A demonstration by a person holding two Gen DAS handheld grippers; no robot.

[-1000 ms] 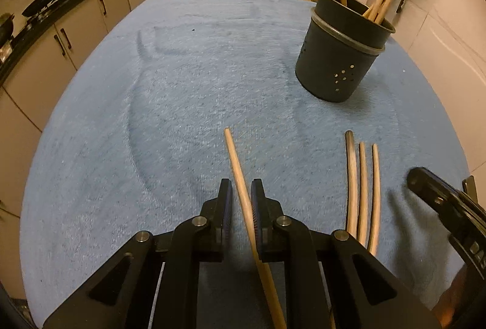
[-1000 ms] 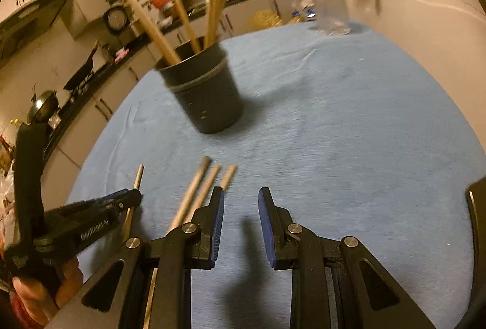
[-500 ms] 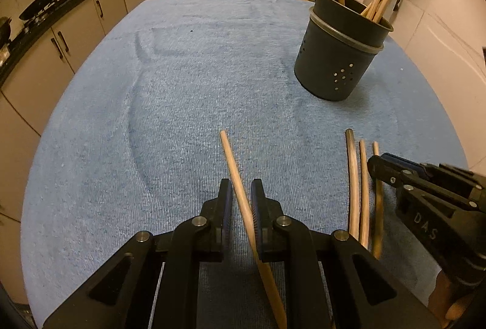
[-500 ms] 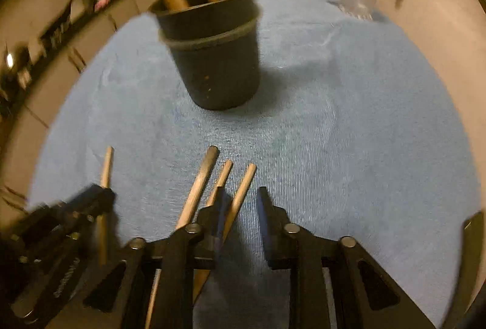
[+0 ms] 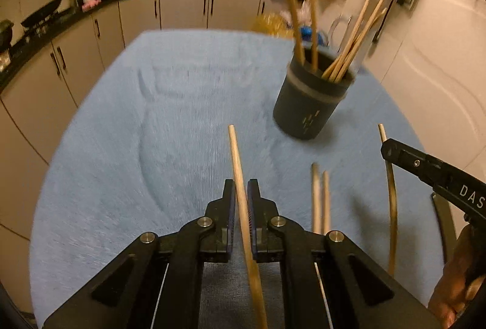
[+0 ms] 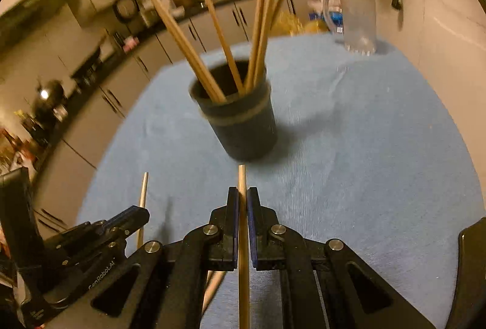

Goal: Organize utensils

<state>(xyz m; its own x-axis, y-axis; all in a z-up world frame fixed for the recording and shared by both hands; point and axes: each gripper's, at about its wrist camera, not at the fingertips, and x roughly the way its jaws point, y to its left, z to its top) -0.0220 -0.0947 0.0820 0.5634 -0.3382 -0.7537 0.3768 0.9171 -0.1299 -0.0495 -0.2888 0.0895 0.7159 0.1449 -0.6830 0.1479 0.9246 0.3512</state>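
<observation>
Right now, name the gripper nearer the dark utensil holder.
Right. The right gripper, shut on a chopstick, has the utensil holder just ahead of that stick's tip. The left gripper, shut on a second chopstick, sits farther back, holder to its right.

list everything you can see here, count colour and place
holder: 1, dark grey, standing on the cloth, far right
chopsticks in holder: several, tan, leaning out of the top
loose chopsticks: 2, tan, flat on the cloth
cloth: 1, blue, covering the table
bottle: 1, clear, far edge of the cloth
left gripper: black, shut on a chopstick
right gripper: black, shut on another chopstick
</observation>
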